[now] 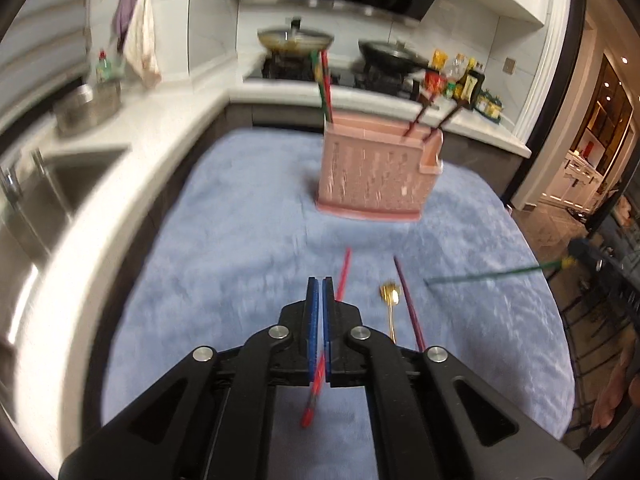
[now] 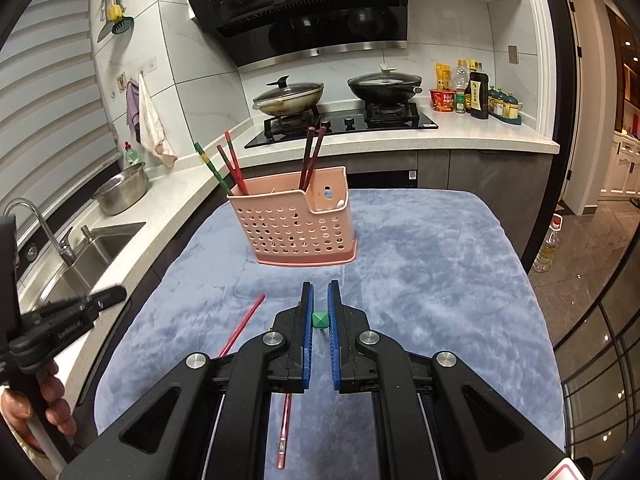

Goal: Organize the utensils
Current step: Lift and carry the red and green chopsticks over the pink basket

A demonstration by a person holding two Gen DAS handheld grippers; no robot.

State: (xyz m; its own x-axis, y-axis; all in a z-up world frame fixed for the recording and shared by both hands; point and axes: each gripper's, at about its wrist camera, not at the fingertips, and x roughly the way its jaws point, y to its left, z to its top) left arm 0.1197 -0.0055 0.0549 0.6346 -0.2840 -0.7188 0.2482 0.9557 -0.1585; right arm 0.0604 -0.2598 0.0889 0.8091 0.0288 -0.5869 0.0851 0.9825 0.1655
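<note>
A pink perforated utensil basket (image 1: 374, 176) (image 2: 298, 224) stands on the blue cloth and holds several chopsticks. My left gripper (image 1: 321, 284) is shut on a red chopstick (image 1: 343, 274) and holds it above the cloth. A gold spoon (image 1: 390, 308) and a dark purple chopstick (image 1: 408, 304) lie to its right. My right gripper (image 2: 320, 290) is shut on a green chopstick, whose green end (image 2: 320, 320) shows between the pads; its shaft (image 1: 492, 274) shows at the right of the left wrist view. A pink chopstick (image 2: 285, 432) lies under the right gripper.
The blue cloth (image 2: 440, 280) covers the table. A sink (image 2: 88, 252) with a tap and a steel bowl (image 2: 122, 194) are on the counter at left. A stove with two lidded pans (image 2: 288, 96) and bottles (image 2: 476, 92) stand behind.
</note>
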